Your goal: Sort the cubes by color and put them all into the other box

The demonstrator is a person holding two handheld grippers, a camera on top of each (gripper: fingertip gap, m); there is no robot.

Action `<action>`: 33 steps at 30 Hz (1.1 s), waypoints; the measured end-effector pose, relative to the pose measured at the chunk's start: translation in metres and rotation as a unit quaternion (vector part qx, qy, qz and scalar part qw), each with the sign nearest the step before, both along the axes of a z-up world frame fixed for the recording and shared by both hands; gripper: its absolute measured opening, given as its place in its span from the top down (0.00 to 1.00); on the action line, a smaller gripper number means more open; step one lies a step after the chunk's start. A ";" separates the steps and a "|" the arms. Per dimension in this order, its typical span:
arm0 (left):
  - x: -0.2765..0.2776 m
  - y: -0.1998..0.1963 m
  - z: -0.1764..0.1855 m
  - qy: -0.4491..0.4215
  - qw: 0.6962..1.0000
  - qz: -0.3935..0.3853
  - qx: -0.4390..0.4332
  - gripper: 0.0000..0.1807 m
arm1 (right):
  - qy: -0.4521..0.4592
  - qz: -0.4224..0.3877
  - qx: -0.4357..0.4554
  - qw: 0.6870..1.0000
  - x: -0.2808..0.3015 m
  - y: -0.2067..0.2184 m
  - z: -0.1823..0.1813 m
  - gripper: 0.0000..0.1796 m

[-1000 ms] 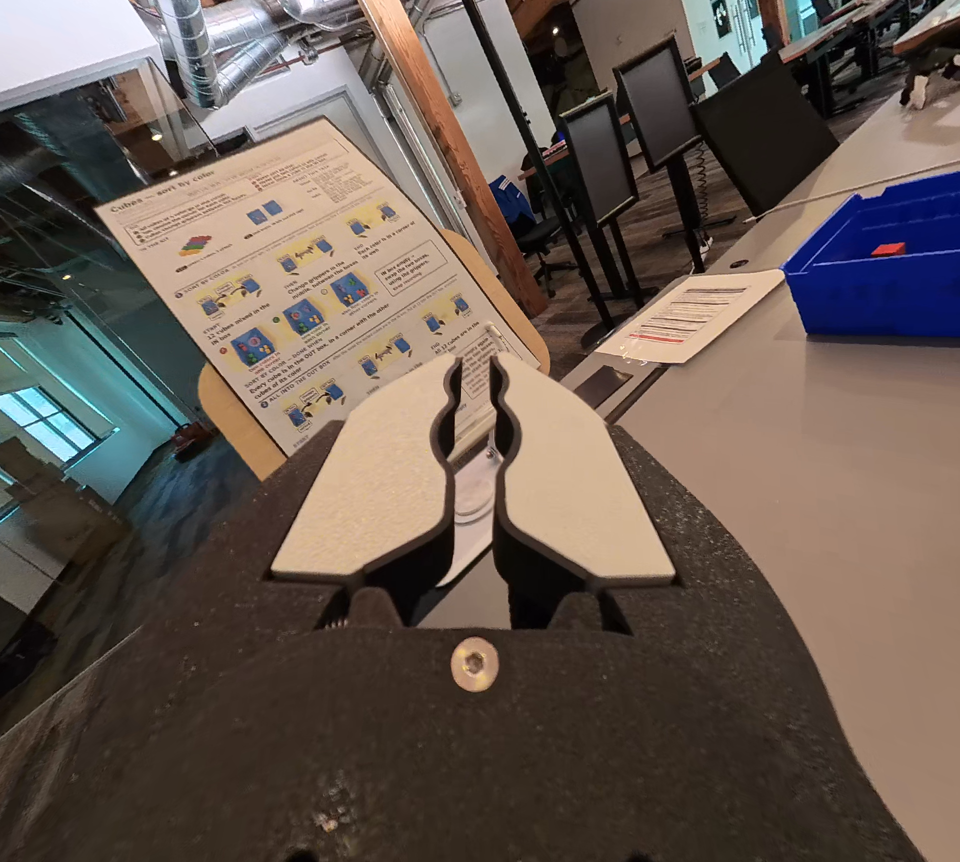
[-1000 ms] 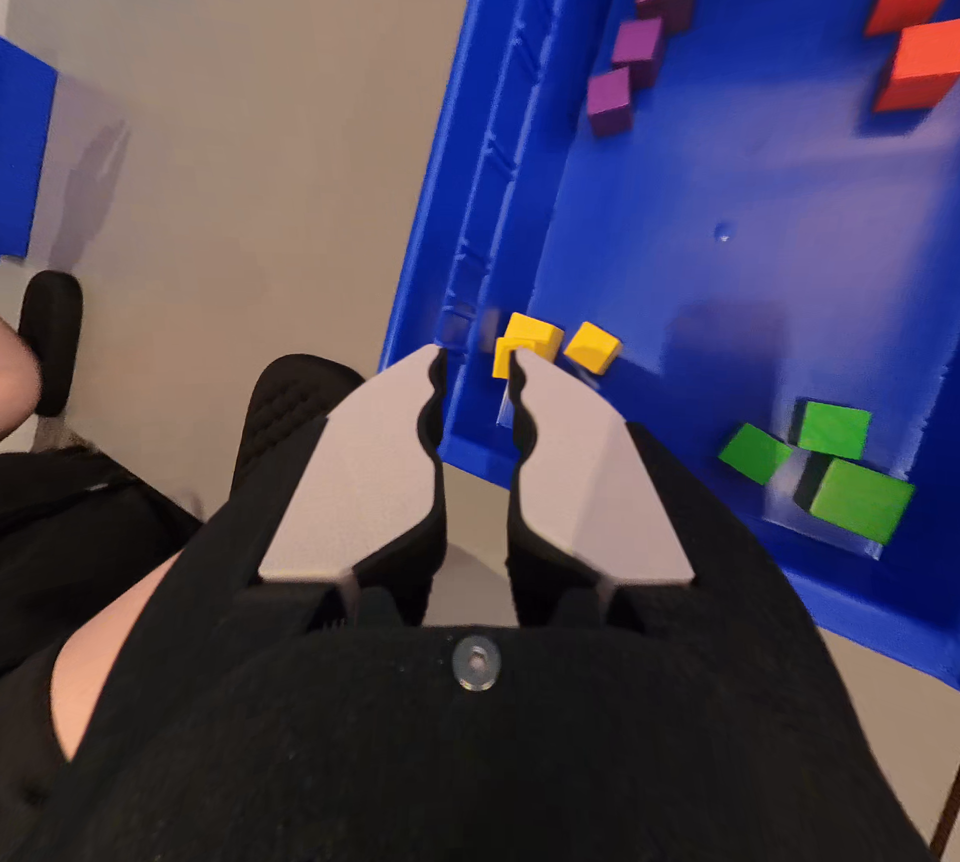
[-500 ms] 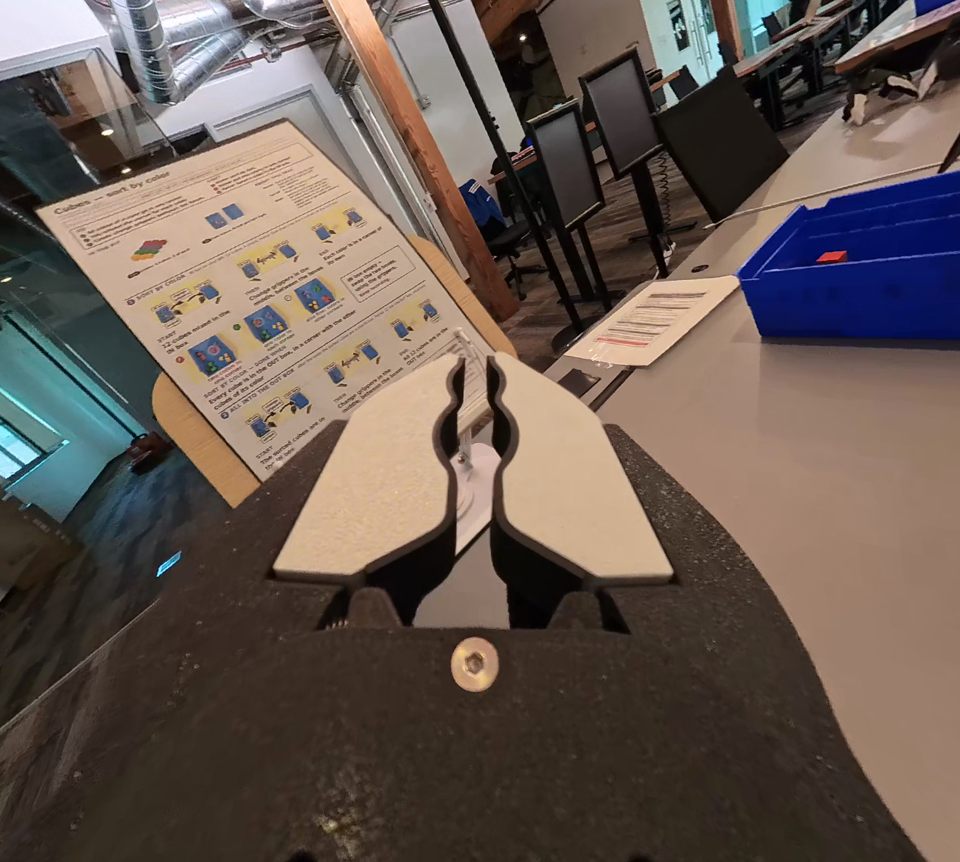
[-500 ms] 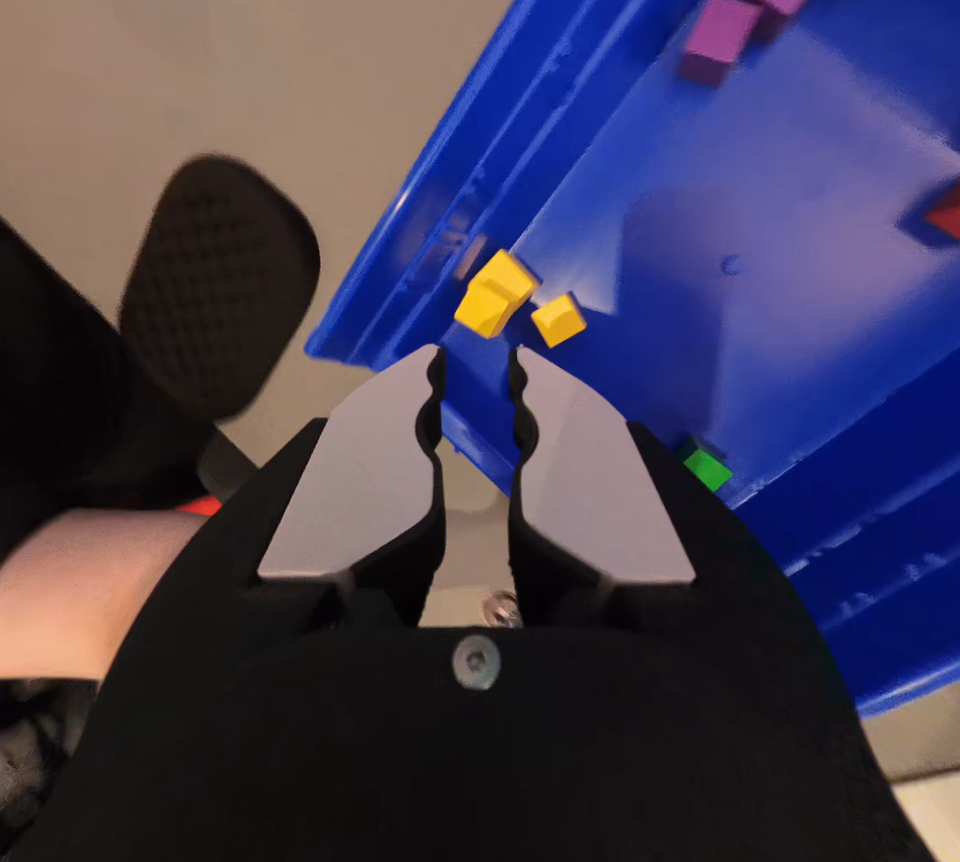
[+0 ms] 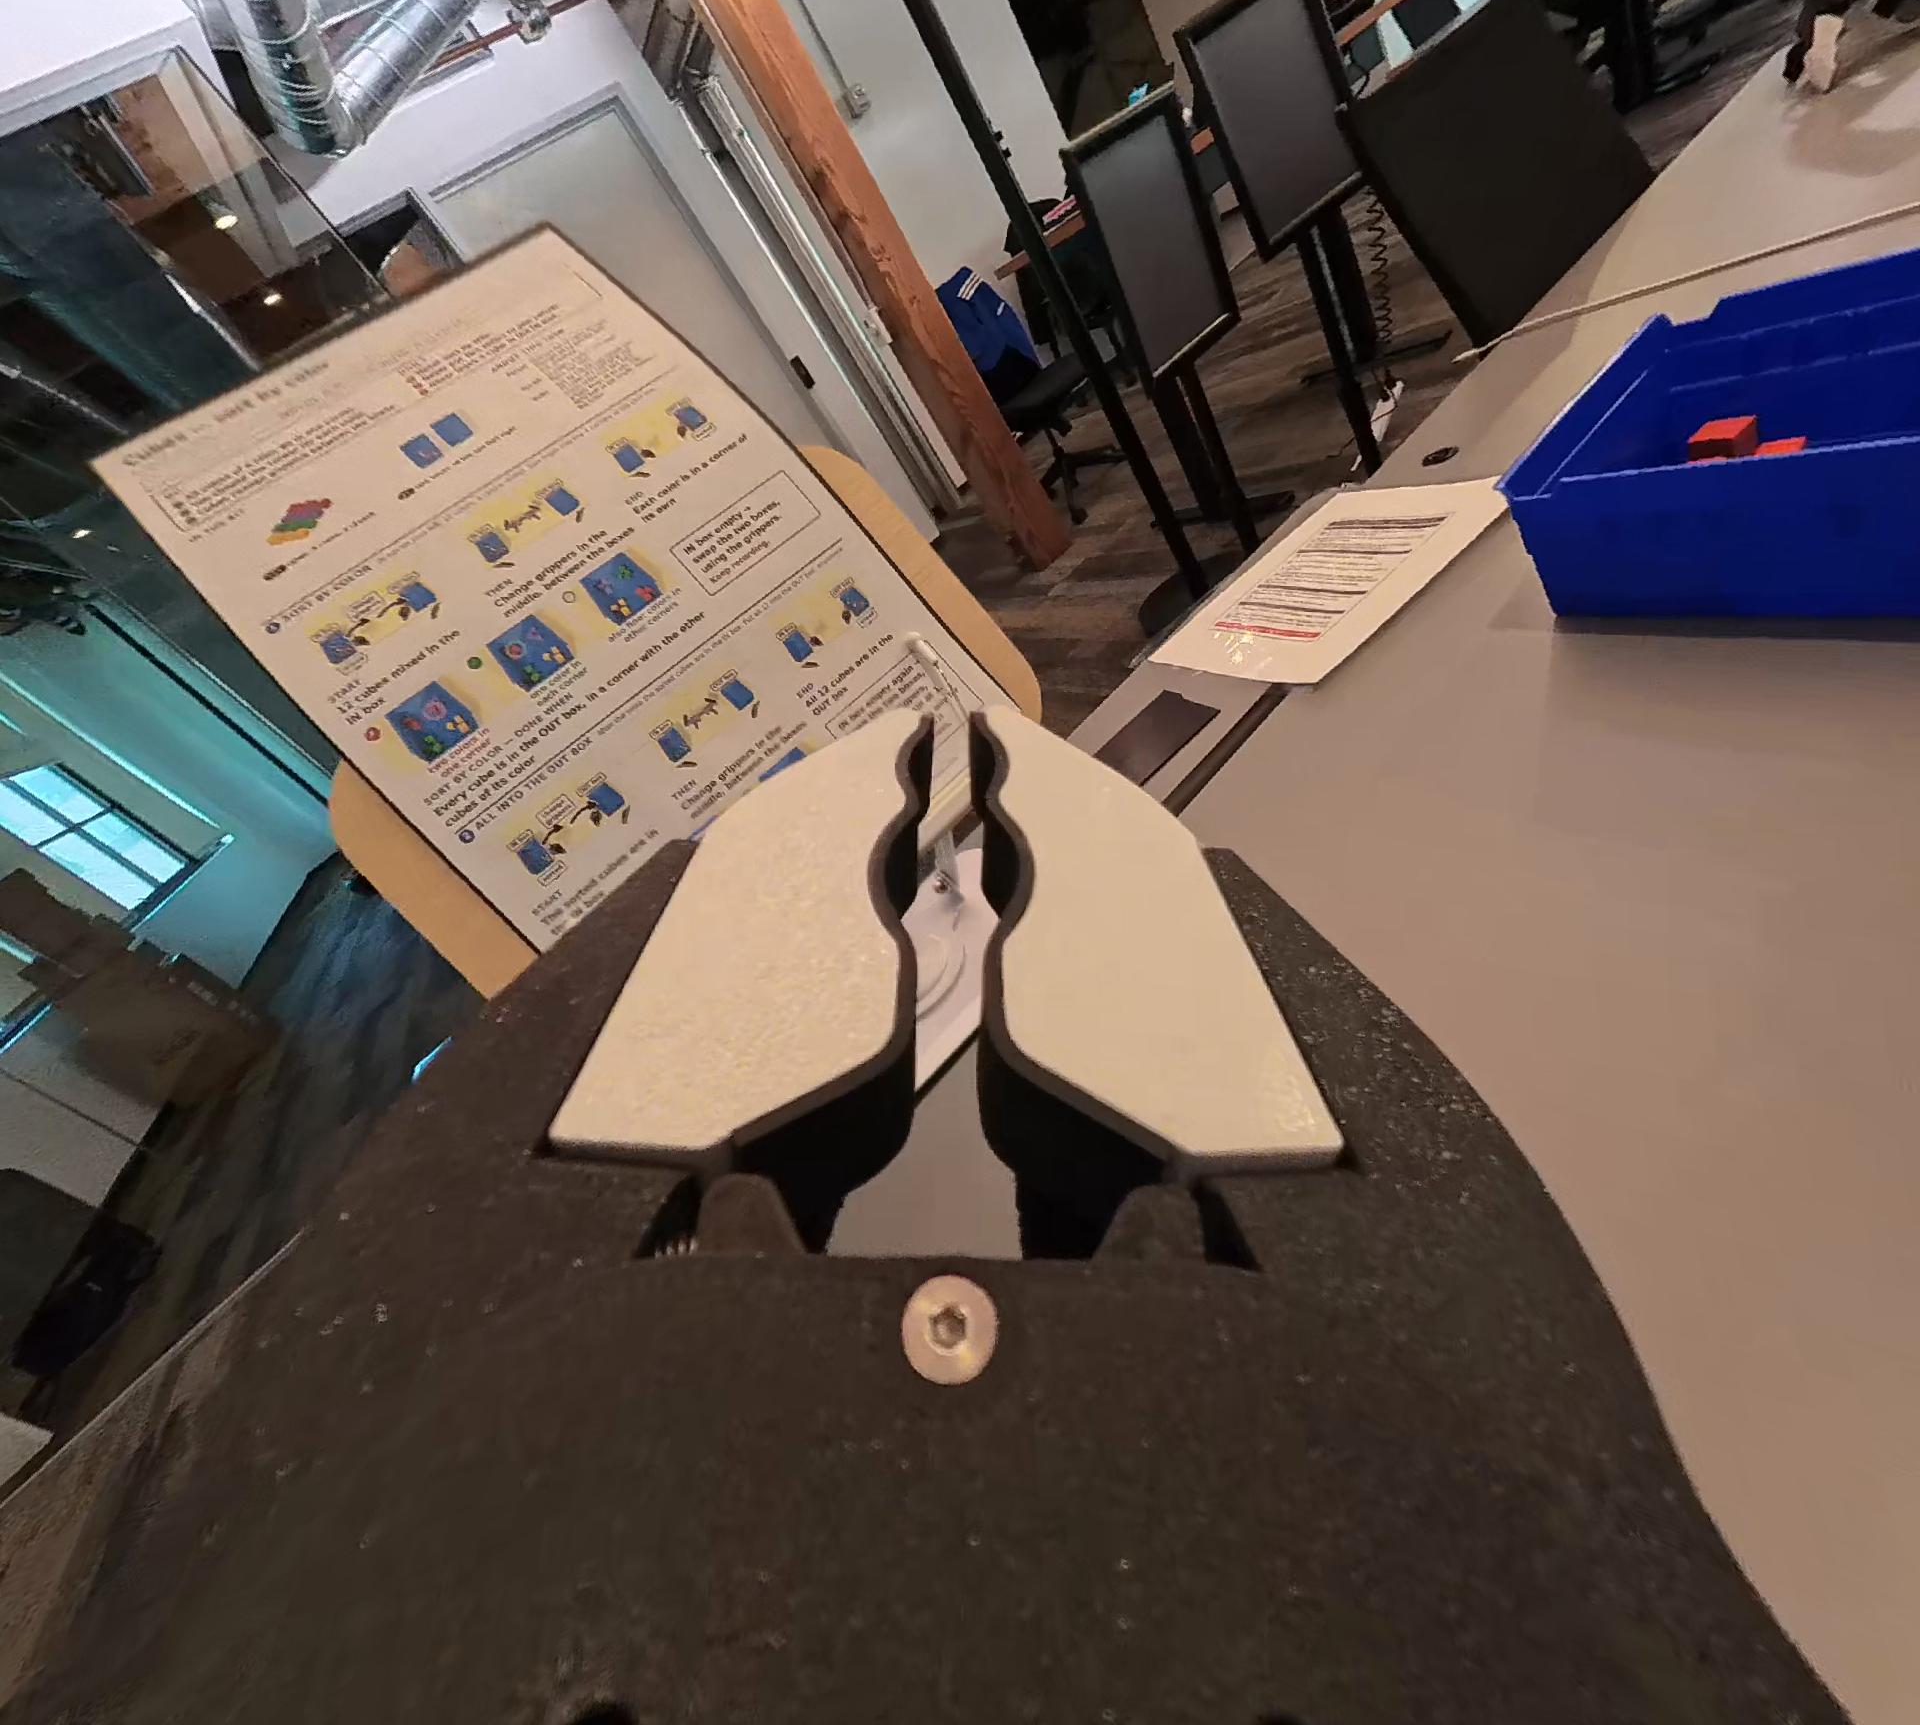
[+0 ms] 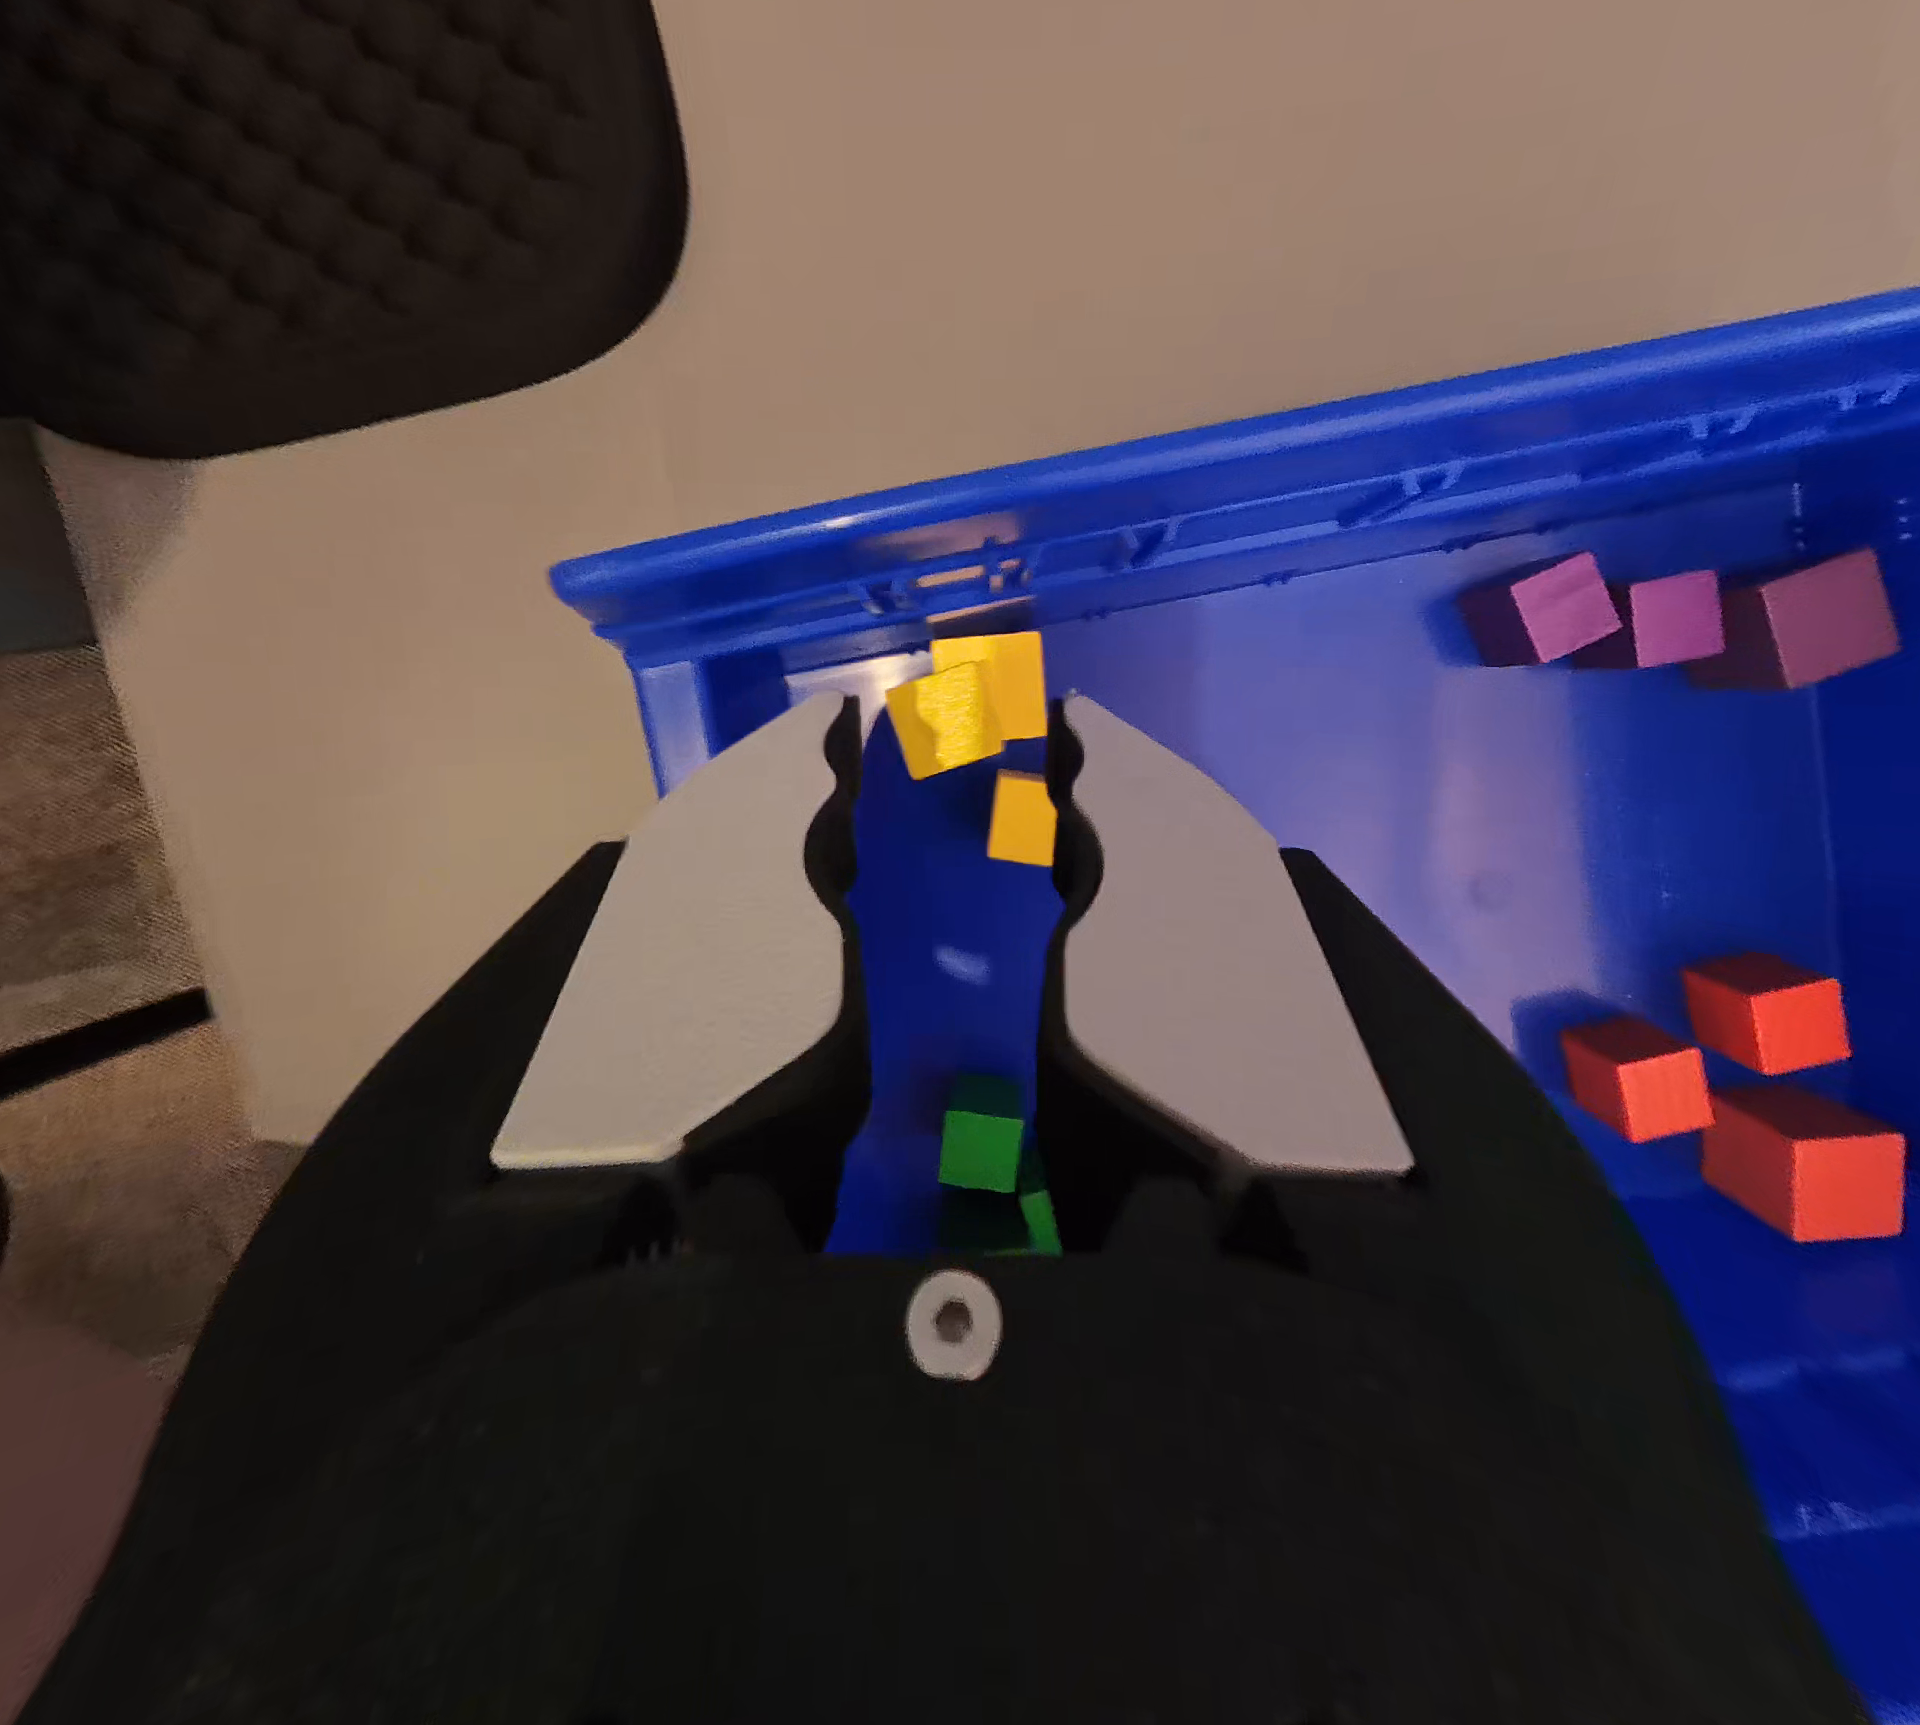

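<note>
Right hand-held gripper [image 6: 954, 709]: fingers spread fairly wide, holding nothing, poised over corner of blue box [image 6: 1195, 470]. Yellow cubes [image 6: 951, 719] framed btwn the fingertips, in box corner next to the wall; two of them bunched together, third [image 6: 1023, 818] just beside, close to right-hand finger. Contact w/ cubes: can't tell, view blurred. Green cubes [image 6: 982, 1150] seen thru the gap farther back, partly hidden by gripper body. Purple cubes [image 6: 1673, 631] in a touching row along far wall, other corner. Red cubes [image 6: 1766, 1015], three, clustered at right side of box floor. Each color grouped apart from the others. Black textured pad [image 6: 301, 106] at upper left, above beige bench [image 6: 1143, 117].

Left hand-held gripper [image 5: 948, 725]: fingers nearly together, slim gap only, nothing gripped; aimed out over edge of grey bench [image 5: 1558, 948], well apart from box. Same-looking blue box [image 5: 1714, 532] off to the right w/ red cubes [image 5: 1725, 439] peeking over wall. Printed sheet [image 5: 1330, 579] lying flat just beside it. Instruction board [image 5: 520, 584] propped upright ahead of fingers. Dark monitors [image 5: 1143, 231] on stands beyond.
</note>
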State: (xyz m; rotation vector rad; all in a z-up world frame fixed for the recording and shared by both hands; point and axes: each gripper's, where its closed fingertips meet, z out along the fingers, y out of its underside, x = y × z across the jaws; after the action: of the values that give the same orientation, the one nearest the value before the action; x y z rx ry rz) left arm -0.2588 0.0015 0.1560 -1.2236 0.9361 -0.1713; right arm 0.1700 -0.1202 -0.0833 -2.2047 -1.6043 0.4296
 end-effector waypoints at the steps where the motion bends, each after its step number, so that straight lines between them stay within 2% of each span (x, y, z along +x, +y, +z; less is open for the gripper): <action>1: -0.002 -0.004 0.003 -0.003 1.000 0.001 0.000 0.97 | -0.008 0.003 0.004 1.000 0.001 0.003 -0.003 0.81; 6: -0.013 -0.017 0.010 -0.020 1.000 0.009 -0.004 0.97 | -0.035 0.020 -0.038 0.998 0.004 -0.002 -0.018 0.79; 12: -0.026 -0.017 0.004 -0.015 0.999 0.032 -0.011 0.97 | -0.036 0.033 -0.040 0.998 0.001 -0.001 -0.029 0.78; 15: -0.026 -0.016 0.001 -0.015 0.999 0.034 -0.013 0.97 | -0.046 0.044 -0.046 0.997 0.000 -0.004 -0.035 0.88; 21: -0.026 -0.017 0.003 -0.010 0.999 0.034 -0.008 0.98 | -0.039 0.026 -0.058 0.997 0.013 -0.016 -0.028 0.88; 30: -0.026 -0.019 -0.005 -0.012 0.999 0.030 -0.013 0.98 | -0.085 0.016 -0.105 0.991 0.016 -0.022 -0.052 0.87; 33: -0.031 -0.023 -0.001 -0.012 0.999 0.033 -0.010 0.98 | -0.064 -0.008 -0.089 0.994 0.016 -0.021 -0.042 0.85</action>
State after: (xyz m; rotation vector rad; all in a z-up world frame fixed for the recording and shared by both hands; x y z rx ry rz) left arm -0.2897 -0.0213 0.1546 -1.2657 0.8752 -0.1427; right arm 0.1863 -0.1415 -0.1257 -2.4196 -1.6715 0.4499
